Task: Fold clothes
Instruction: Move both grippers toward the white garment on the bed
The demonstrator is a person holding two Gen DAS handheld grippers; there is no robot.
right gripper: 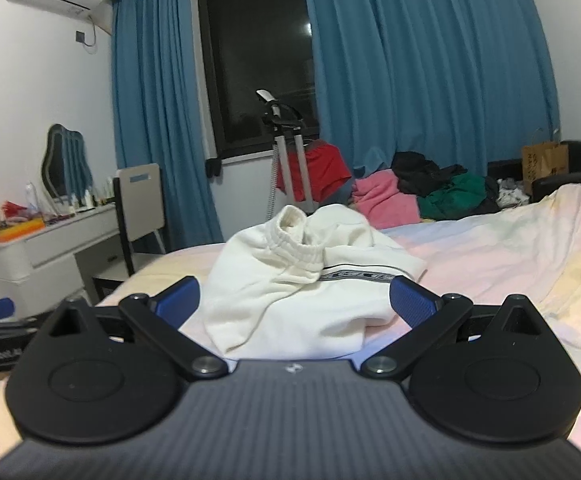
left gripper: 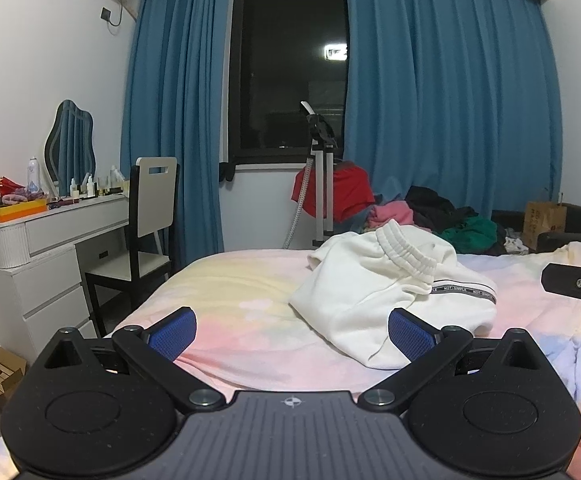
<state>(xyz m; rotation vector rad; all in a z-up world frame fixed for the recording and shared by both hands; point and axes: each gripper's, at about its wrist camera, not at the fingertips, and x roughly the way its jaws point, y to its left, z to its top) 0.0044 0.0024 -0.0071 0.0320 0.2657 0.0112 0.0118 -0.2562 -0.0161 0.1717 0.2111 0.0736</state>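
Bedroom with blue curtains (left gripper: 430, 100), pastel bed (left gripper: 230, 280) carrying crumpled white sweatpants (left gripper: 390, 292) mid-bed, left tongs (left gripper: 292, 334) and right tongs (right gripper: 294, 300) both spread wide, holding nothing, just short of it; fabric looks soft, light, floppy, best pinched at elastic waistband (right gripper: 298, 254).

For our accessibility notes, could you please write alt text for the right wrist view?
A bundled white garment lies on a pastel bed, just ahead of the open right gripper, which holds nothing. Blue curtains hang behind.
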